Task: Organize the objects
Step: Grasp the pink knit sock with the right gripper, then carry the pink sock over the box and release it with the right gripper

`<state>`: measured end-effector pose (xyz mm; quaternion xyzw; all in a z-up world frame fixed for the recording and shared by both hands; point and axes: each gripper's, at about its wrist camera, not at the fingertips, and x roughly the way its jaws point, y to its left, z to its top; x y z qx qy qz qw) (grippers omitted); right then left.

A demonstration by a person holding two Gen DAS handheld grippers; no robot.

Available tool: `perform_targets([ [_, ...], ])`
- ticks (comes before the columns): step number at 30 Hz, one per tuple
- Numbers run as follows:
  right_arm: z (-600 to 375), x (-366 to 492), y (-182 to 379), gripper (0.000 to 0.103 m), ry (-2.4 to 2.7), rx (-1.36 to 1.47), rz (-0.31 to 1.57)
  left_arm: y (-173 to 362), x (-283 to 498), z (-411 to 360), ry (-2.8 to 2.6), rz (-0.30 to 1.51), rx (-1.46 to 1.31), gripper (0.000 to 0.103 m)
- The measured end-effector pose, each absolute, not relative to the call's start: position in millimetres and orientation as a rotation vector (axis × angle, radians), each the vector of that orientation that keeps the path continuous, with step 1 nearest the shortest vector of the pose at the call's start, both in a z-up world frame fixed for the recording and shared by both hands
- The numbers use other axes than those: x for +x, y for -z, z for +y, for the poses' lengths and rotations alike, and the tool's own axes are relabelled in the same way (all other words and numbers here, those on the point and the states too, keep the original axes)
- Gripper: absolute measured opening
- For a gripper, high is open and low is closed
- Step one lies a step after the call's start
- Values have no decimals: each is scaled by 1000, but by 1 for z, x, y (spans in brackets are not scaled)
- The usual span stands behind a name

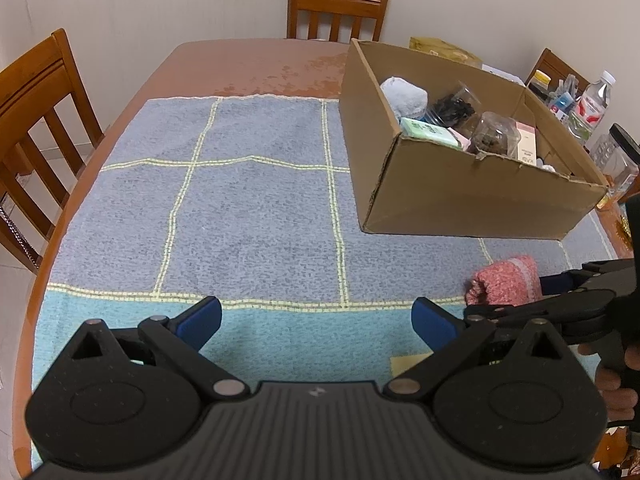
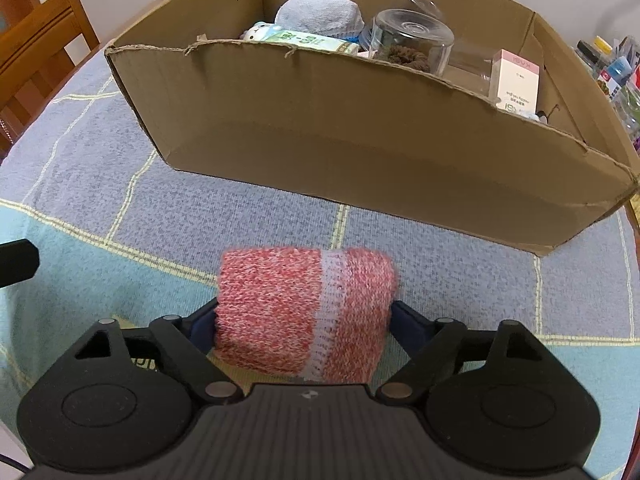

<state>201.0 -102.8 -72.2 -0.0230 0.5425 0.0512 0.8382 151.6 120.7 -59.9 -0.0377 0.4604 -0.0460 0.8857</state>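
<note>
Pink-and-white knit, rolled up tight — that's the rolled sock [image 2: 305, 312], and the right gripper [image 2: 304, 322] has it clamped between its blue pads, fingers pressing in from both sides. It sits just short of the cardboard box [image 2: 360, 136], whether lifted off the blue checked towel [image 2: 460, 272] or touching it is hard to judge from here. Over in the box: a grey-blue bundle [image 2: 320, 12], a green packet [image 2: 304, 38], a clear plastic tub [image 2: 412, 38] with something dark brown inside, and a pale pink carton [image 2: 516, 80]. Left gripper [image 1: 318, 322] hovers over the towel's turquoise band, fingers spread wide, nothing between them. From its view the sock [image 1: 504, 280] shows at right, near the box's front wall [image 1: 460, 200].
</note>
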Motion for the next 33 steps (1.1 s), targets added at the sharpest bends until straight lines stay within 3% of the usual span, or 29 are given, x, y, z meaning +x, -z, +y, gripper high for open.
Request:
perform_targets([
  [23, -118, 215, 39, 83, -161, -100, 1123, 44, 148, 102, 115, 907, 26, 101],
  [33, -148, 212, -16, 83, -189, -102, 1049, 25, 156, 76, 117, 864, 40, 101],
])
